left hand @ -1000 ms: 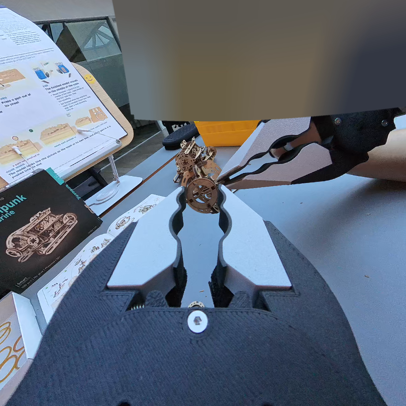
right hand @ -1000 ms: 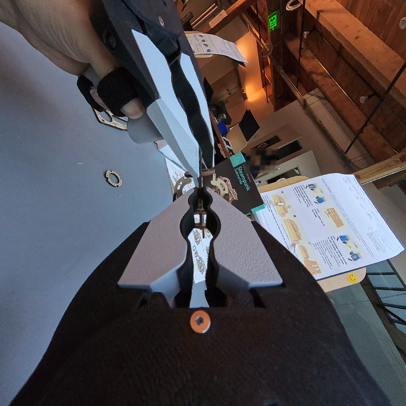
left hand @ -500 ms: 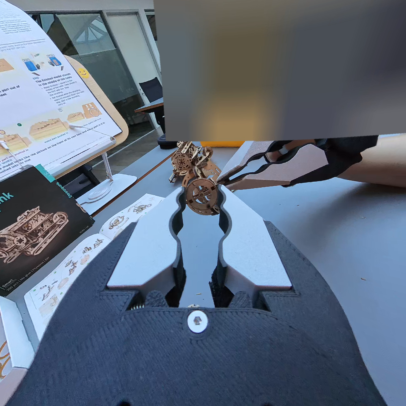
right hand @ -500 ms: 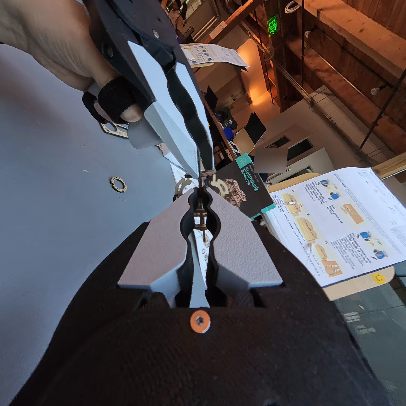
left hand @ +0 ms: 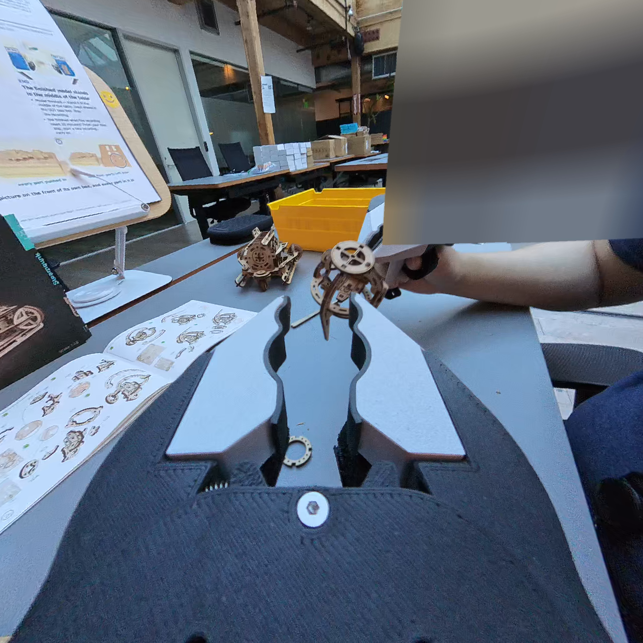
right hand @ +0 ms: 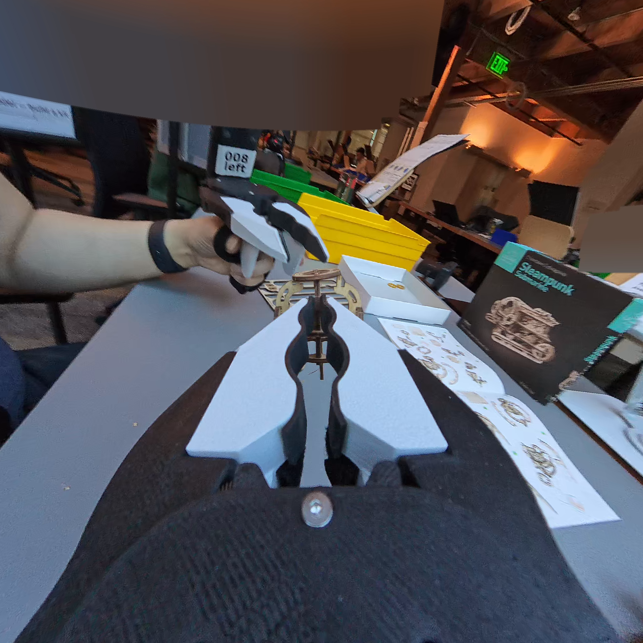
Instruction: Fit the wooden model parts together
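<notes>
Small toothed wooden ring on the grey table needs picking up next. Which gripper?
Left, probably. The left gripper is open and empty, and the small toothed wooden ring lies on the grey table under its finger gap. The right gripper is shut on the round wooden wheel assembly.

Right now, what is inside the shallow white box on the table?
The shallow white box holds a couple of small golden ring-like pieces on an otherwise bare floor. Its left corner is covered by the wooden assembly in the right gripper.

Booklet (left hand: pixel 114 379) lies left of my left gripper (left hand: pixel 318 309); assembled model (left hand: pixel 266 262) stands ahead on the table (left hand: pixel 469 348), bin (left hand: pixel 320 215) behind it.
</notes>
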### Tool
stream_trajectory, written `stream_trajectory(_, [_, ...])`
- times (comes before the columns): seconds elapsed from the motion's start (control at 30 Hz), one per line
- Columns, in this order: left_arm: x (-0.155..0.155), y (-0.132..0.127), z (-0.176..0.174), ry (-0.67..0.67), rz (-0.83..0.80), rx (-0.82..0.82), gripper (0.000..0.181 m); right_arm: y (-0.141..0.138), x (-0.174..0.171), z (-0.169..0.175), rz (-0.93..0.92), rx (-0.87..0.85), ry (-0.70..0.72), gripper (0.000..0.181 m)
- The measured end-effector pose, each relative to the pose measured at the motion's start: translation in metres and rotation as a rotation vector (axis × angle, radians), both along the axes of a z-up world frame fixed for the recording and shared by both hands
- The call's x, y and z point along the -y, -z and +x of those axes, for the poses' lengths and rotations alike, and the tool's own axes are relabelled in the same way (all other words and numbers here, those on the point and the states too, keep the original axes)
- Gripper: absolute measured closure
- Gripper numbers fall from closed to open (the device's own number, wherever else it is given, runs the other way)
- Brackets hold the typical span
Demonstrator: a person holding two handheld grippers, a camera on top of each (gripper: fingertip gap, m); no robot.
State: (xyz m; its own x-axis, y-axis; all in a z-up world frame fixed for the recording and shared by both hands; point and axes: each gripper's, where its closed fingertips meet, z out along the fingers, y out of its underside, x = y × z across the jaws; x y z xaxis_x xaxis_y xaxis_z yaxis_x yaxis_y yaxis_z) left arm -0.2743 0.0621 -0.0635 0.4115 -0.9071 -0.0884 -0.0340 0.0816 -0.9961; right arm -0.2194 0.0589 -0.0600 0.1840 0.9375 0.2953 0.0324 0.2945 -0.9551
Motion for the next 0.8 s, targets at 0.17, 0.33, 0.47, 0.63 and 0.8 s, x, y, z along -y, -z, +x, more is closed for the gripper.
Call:
stream_trajectory(0.17, [0.004, 0.015, 0.016, 0.091, 0.043, -0.122, 0.151, 0.007, 0.005, -0.004, -0.086, -0.025, -0.105, 0.181])
stream_trajectory(0.33, [0.006, 0.024, 0.027, 0.153, 0.053, -0.163, 0.178, 0.013, 0.003, -0.005, -0.166, -0.023, -0.151, 0.181])
stream_trajectory(0.47, [0.002, 0.034, 0.026, 0.14, 0.036, -0.203, 0.179, 0.027, -0.004, -0.006, -0.247, 0.019, -0.165, 0.181])
stream_trajectory(0.63, [-0.003, 0.057, 0.027, 0.138, -0.014, -0.304, 0.18, 0.05, -0.013, -0.005, -0.274, 0.134, -0.154, 0.18])
stream_trajectory(0.8, [-0.01, 0.064, 0.027, 0.137, -0.081, -0.32, 0.181, 0.068, -0.02, 0.003, -0.313, 0.234, -0.132, 0.17])
